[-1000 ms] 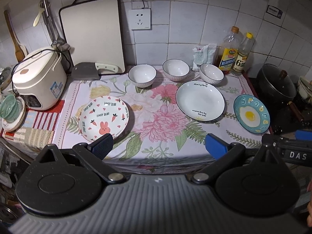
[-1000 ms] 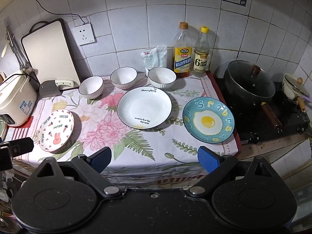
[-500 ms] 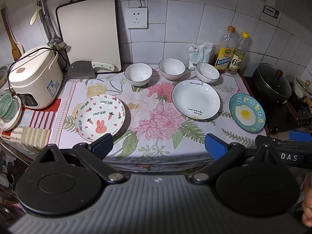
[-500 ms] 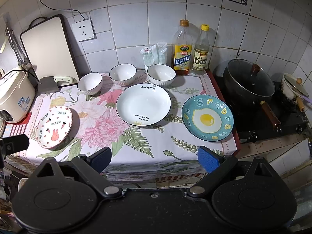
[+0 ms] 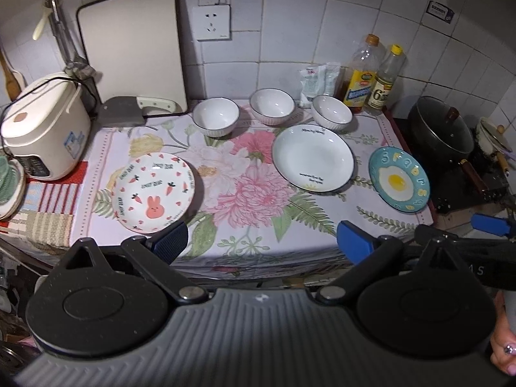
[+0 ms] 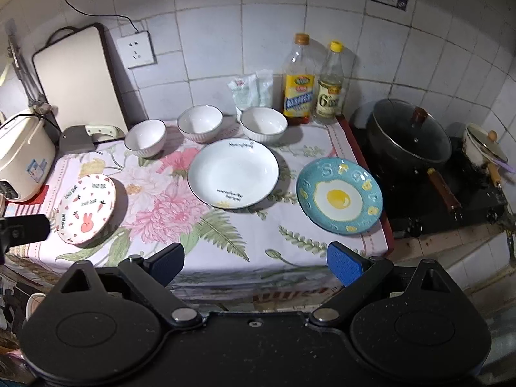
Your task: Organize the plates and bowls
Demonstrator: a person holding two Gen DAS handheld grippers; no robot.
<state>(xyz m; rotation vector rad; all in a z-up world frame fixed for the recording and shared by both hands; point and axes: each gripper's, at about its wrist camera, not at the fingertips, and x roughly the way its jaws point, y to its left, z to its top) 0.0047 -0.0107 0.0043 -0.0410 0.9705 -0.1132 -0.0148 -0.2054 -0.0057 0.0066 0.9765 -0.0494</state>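
Both our left tongs (image 5: 262, 239) and right tongs (image 6: 255, 260) gape wide and empty. The rabbit plate (image 5: 153, 192), left of the white plate (image 5: 312, 158), looks glazed, stiff, slippery and breakable; we judge its raised near rim the best hold.

Three bowls (image 6: 145, 137) (image 6: 200, 123) (image 6: 263, 124) stand in a row at the rear of the cloth-covered counter (image 6: 225, 245), apart from one another. Before them lie three plates: the rabbit plate (image 6: 85, 208) at left, the large plate (image 6: 233, 172) in the middle, the egg plate (image 6: 339, 196) at right near the counter's edge. Two bottles (image 6: 298, 80) (image 6: 329, 85) stand against the wall behind the right bowl, a packet (image 6: 251, 90), apparently two, beside them. The rice cooker (image 5: 45, 125) sits far left, the lidded pot (image 6: 409, 135) right of the counter.
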